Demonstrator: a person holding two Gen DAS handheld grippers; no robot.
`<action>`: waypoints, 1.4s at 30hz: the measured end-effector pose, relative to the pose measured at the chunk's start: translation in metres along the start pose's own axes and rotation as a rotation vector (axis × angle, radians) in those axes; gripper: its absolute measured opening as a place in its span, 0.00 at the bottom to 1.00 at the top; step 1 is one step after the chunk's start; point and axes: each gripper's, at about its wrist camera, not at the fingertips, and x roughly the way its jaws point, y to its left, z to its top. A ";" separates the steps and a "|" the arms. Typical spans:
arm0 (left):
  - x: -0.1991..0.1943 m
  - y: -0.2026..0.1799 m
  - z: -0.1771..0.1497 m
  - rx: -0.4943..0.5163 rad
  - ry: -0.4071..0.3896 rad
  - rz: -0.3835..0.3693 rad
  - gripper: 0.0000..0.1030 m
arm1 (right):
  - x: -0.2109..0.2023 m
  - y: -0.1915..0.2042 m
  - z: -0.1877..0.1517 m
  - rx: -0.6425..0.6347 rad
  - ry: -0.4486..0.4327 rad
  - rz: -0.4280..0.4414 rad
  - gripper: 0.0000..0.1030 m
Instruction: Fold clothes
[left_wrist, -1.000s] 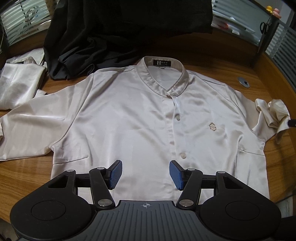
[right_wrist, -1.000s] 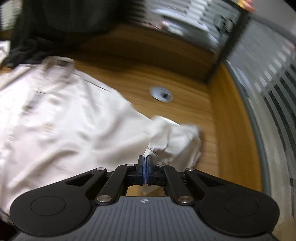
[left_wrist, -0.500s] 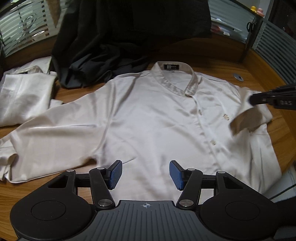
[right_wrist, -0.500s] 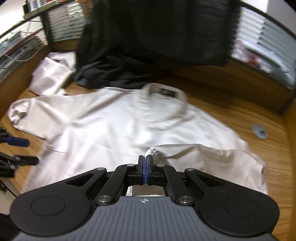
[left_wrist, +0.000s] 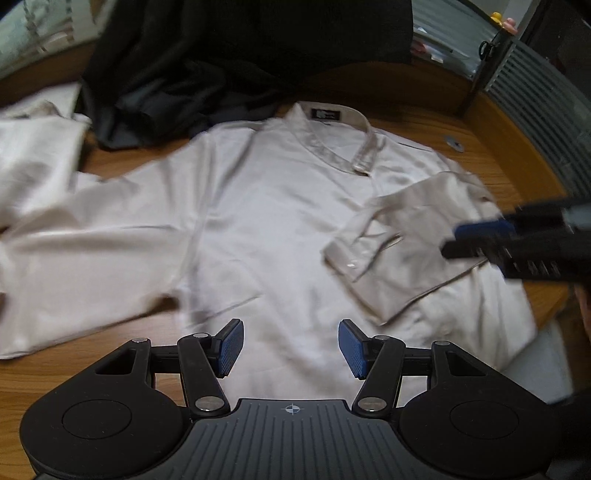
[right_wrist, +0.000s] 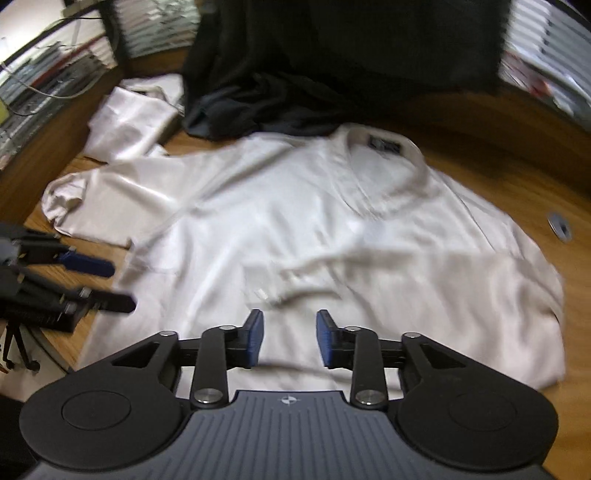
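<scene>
A cream satin shirt (left_wrist: 266, 221) lies front up on the wooden table (left_wrist: 491, 173), collar (left_wrist: 334, 123) at the far side. Its right sleeve (left_wrist: 399, 251) is folded across the chest, cuff toward the middle. The other sleeve (left_wrist: 81, 266) stretches out flat to the left. My left gripper (left_wrist: 290, 349) hovers open over the hem with nothing between its blue pads. My right gripper (right_wrist: 289, 339) is opening just behind the dropped cuff (right_wrist: 280, 291), and no cloth is between its pads. It also shows at the right of the left wrist view, right gripper (left_wrist: 452, 242).
A heap of black cloth (left_wrist: 221, 74) lies behind the collar. A folded cream garment (left_wrist: 33, 155) sits at the far left. A small metal disc (left_wrist: 453, 143) is set in the table to the right, near a slatted partition (left_wrist: 535, 96). The shirt's hem reaches the table's near edge.
My right gripper carried the right sleeve from the table's right side over onto the chest, then opened and let it go. My left gripper drifted left along the hem, still open.
</scene>
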 end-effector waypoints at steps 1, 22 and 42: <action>0.008 -0.003 0.003 -0.013 0.001 -0.011 0.58 | -0.003 -0.008 -0.007 0.013 0.012 -0.011 0.41; 0.102 -0.039 0.046 -0.033 -0.011 0.059 0.03 | -0.029 -0.108 -0.102 0.244 0.109 -0.213 0.48; 0.029 0.055 0.019 -0.261 0.070 0.207 0.03 | 0.019 -0.165 -0.078 0.085 0.080 -0.417 0.47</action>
